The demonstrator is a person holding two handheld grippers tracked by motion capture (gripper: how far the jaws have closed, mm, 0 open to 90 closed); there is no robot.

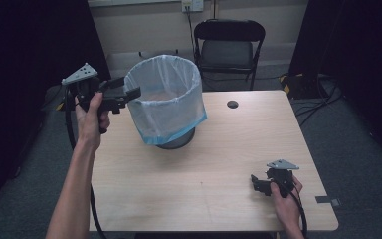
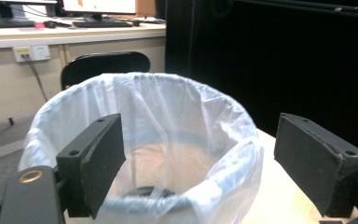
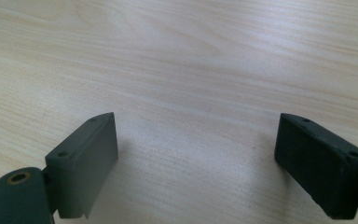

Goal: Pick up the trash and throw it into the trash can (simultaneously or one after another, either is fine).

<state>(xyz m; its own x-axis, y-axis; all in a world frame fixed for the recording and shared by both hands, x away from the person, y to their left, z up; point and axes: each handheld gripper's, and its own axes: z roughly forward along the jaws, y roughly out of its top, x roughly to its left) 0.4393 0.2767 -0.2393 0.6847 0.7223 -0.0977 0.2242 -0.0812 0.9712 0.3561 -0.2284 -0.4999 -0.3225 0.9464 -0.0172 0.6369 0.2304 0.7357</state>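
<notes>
Thin plastic liner (image 1: 166, 99) drapes the bin (image 1: 176, 139) near the desk's (image 1: 219, 169) far-left edge. Left gripper (image 1: 129, 94), jaws spread, should pinch only the rim film squarely; right gripper (image 1: 256, 184) idles released near the front-right corner.

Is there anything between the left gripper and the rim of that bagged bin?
Nothing visible. The left gripper is open and raised right at the near rim of the bin, with only its white bag ahead of the jaws. The right gripper is open, low over the table, far off.
</notes>
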